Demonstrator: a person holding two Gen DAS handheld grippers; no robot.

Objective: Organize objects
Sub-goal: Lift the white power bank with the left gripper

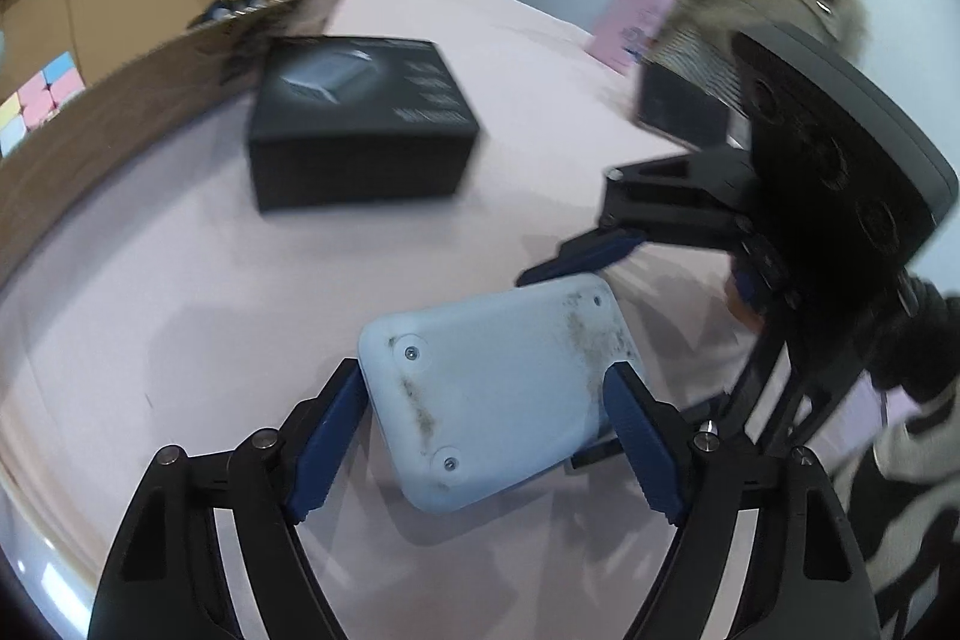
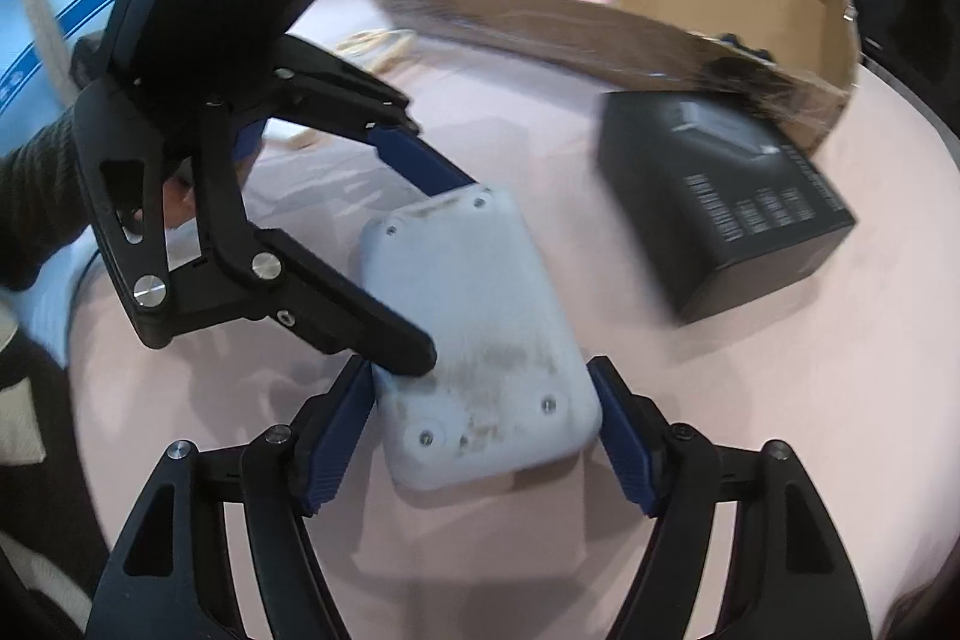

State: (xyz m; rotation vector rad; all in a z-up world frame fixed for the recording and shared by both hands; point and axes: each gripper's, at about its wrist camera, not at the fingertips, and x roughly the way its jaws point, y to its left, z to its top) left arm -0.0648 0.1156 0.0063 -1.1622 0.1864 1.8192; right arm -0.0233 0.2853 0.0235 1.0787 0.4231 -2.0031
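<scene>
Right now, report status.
Both clamped: left gripper, right gripper, opposite ends of blue case. Black box nearby, apart.

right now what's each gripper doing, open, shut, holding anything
left gripper: pads pressed on both sides of the pale blue device, gripping one end.
right gripper: left pad touches the device's other end, right pad shows a slight gap; a firm grip cannot be told.

Table (image 1: pixel 150 340) carried pale pink cover, smooth. Open cardboard box (image 1: pixel 180 58) stood at its far side. Black carton (image 1: pixel 360 124) sat just beside cardboard box, printed face up. Pale blue case (image 1: pixel 498 400) lay nearer, underside up, screws and grime visible; well apart from black carton. Pink boxes (image 1: pixel 636 16) stood at far edge. Small pale items (image 2: pixel 384 40), blurred, lay near cardboard box.
</scene>
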